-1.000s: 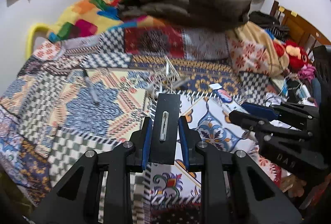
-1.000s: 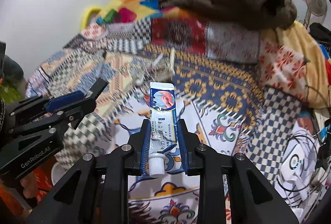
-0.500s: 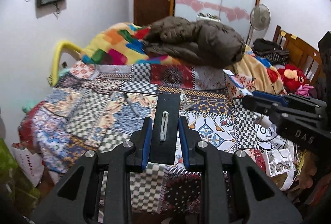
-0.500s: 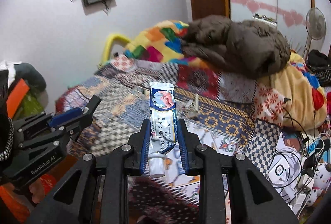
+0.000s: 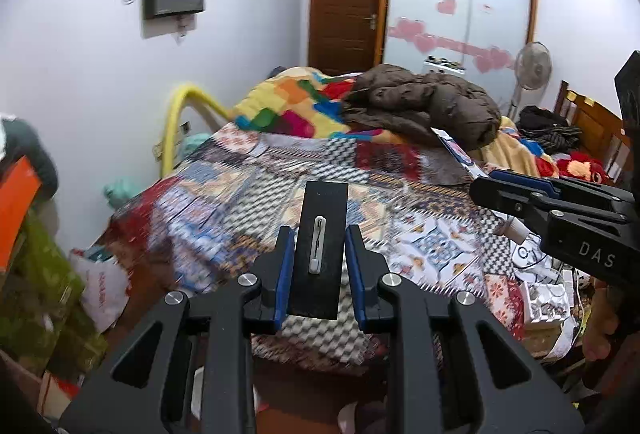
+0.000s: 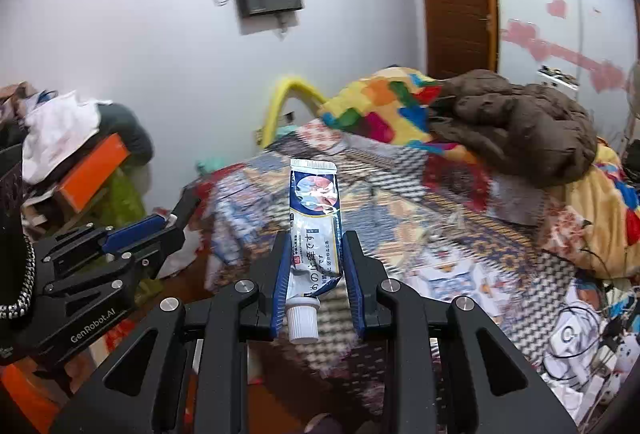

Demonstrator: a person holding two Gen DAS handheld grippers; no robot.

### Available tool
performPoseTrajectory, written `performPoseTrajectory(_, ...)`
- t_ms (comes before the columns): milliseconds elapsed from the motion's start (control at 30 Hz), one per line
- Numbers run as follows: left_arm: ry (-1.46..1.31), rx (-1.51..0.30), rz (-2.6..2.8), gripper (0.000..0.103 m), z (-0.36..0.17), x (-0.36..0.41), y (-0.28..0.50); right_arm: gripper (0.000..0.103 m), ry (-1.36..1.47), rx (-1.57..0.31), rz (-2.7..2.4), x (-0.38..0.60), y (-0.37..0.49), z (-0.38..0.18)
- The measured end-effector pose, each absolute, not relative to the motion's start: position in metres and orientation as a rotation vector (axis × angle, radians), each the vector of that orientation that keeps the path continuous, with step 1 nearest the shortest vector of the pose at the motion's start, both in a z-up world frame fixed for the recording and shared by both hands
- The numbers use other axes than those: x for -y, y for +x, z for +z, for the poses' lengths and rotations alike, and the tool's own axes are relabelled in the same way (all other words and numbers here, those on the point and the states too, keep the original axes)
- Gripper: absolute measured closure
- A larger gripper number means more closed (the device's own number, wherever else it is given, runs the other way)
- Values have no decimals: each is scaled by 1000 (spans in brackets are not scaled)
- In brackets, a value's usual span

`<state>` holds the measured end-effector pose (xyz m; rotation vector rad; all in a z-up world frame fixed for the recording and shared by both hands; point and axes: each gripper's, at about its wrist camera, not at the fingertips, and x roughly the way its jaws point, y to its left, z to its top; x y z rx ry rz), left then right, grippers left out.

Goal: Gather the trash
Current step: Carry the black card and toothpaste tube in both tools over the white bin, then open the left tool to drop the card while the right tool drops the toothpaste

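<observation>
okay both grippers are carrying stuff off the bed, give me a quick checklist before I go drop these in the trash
1. Left gripper clamped on the black flat piece: ok.
2. Right gripper clamped on the squeezed tube: ok.
3. Tube's white cap on: ok.
4. Both loads lifted clear of the patterned bedspread: ok.
5. Trash bin or bag in sight: cannot tell; only floor clutter shows.
6. Grippers apart from each other: ok.

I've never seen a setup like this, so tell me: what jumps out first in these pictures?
Up front, two black grippers each clamp something: the right gripper holds a crumpled tube with its white cap toward the camera, and the left gripper holds a flat black card with a small white clip on it. Behind them is a bed under a bright patchwork cover, with a brown jacket heaped at its far end.
</observation>
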<state>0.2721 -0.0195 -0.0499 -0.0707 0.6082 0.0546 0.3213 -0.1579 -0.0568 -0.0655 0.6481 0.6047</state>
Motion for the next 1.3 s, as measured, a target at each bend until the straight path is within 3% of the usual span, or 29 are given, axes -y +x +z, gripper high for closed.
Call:
performPoseTrajectory(600,-204,-736,304,78,-124,-113,165,79,-209,-828,868,15,256,-134)
performPoseTrajectory(1300,-439,-1132,369,78,-324,-198,177,79,-414,-1254,942,-110,274,-304)
